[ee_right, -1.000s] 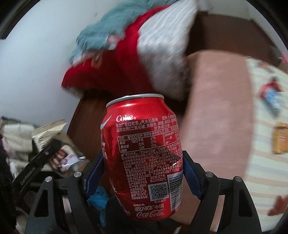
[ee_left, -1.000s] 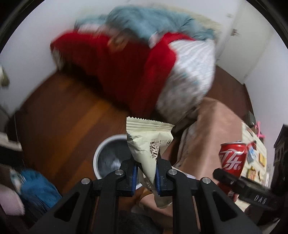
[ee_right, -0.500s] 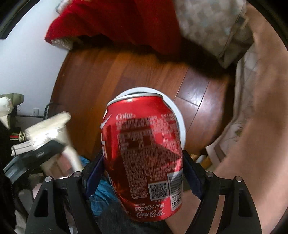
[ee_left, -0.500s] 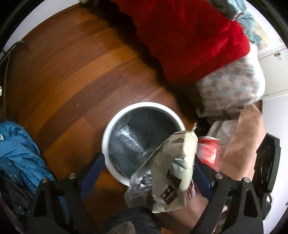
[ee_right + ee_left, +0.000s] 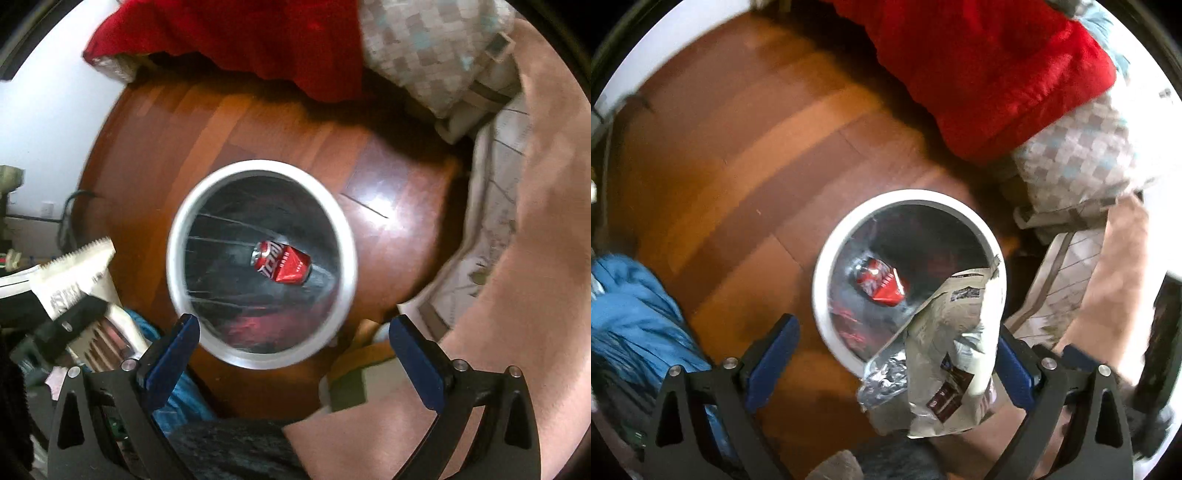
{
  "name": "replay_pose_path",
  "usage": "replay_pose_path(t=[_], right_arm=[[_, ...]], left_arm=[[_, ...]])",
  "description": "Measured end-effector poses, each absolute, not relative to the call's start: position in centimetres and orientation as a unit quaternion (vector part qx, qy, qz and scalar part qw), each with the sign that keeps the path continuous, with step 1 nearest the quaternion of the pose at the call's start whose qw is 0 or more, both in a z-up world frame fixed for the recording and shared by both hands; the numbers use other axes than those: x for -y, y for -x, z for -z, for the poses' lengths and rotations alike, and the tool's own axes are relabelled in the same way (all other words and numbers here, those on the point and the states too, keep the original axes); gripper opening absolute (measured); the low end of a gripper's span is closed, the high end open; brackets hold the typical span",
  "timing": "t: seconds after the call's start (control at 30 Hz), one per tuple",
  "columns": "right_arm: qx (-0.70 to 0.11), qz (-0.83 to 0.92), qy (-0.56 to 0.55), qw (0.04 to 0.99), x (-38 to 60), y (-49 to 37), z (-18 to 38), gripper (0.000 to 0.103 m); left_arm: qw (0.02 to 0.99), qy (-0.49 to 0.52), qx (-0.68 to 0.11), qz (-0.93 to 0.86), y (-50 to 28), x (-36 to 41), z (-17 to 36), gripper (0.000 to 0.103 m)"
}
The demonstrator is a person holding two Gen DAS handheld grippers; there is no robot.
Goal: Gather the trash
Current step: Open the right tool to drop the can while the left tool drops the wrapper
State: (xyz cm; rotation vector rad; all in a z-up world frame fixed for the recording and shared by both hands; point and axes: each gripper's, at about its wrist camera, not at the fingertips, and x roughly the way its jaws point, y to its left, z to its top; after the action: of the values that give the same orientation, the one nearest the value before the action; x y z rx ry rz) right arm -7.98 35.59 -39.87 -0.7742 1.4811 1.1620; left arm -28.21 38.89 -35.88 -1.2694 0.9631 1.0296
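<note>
We hold both grippers pointing down over the bin point(image 5: 827, 258). The left gripper point(image 5: 897, 354) is opening; its fingers stand wide apart. The wrapper point(image 5: 945, 354) hangs between them, close against the right finger point(image 5: 1012, 369), and we cannot tell if it still sticks to this pad or is already falling. Its long axis runs from our wrist toward the bin, and its upper tip lies over the near rim, so part of it is still outside the opening.

The right gripper point(image 5: 293, 339) is also opening, with nothing between its fingers. The can point(image 5: 282, 264) lies on its side at the bottom of the bin point(image 5: 177, 229).

The right view shows the whole bin mouth; there the wrapper point(image 5: 81, 280) appears left of the rim. The left view alone shows it between the fingers.
</note>
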Motion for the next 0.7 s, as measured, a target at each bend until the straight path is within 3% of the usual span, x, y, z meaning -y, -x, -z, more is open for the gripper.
replay_pose_path(t=[0.2,0.37,0.57,0.7], right_arm=[[-0.603,-0.459,0.356,0.548,-35.8,7.4,40.6,0.103],[-0.612,-0.466,0.341,0.540,-35.7,7.7,40.9,0.103],[-0.630,-0.498,0.284,0.524,-35.9,8.2,40.8,0.103],[-0.625,-0.496,0.307,0.518,-36.9,9.6,42.6,0.103]], left_arm=[[0.518,0.623,-0.414,-0.415,28.5,-40.7,39.9,0.099],[0.449,0.759,-0.322,-0.344,29.8,-40.2,44.9,0.099],[0.441,0.788,-0.287,-0.321,30.0,-38.8,46.0,0.099],[0.436,0.806,-0.248,-0.313,30.6,-38.6,46.2,0.099]])
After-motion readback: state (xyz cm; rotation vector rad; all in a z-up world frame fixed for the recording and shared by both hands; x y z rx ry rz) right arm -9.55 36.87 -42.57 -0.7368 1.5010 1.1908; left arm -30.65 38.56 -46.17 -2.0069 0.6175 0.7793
